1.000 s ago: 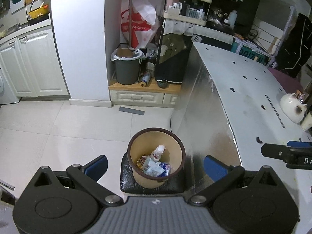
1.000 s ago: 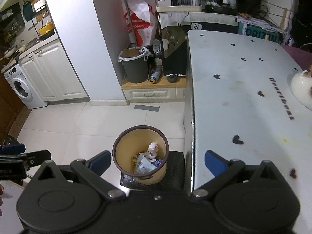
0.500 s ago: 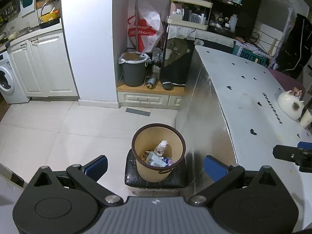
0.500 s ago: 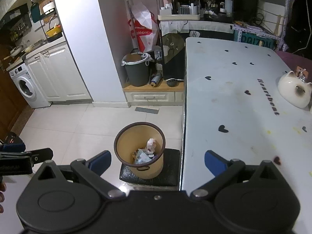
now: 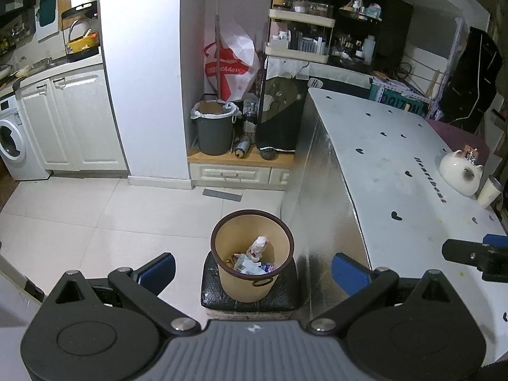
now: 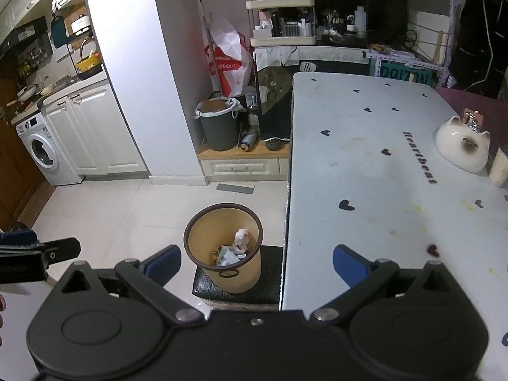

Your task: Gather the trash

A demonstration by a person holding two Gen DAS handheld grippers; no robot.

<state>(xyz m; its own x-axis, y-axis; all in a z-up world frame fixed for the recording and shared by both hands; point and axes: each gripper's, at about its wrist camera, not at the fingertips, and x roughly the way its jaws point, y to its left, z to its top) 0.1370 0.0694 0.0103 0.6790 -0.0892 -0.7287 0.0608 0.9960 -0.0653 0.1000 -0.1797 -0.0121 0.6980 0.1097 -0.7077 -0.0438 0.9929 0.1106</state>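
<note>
A tan trash bin with a dark rim [image 5: 252,255] stands on a black cushioned stool [image 5: 250,298] beside the white table. It holds crumpled paper and wrappers [image 5: 254,257]. It also shows in the right wrist view [image 6: 223,247]. My left gripper [image 5: 254,271] is open and empty, held above and short of the bin. My right gripper [image 6: 257,265] is open and empty, over the table's left edge and the bin. Each gripper's finger shows at the other view's side edge.
The white table with heart marks [image 6: 381,165] fills the right side, with a cat-shaped white pot [image 6: 462,149] and a cup [image 6: 500,166] at its right edge. A grey bin [image 5: 214,130], a red-white bag [image 5: 231,63], cabinets and a washing machine [image 6: 41,152] stand behind.
Both grippers have pulled back and up from the bin, so it looks smaller and more of the room shows. Both stayed open and empty.
</note>
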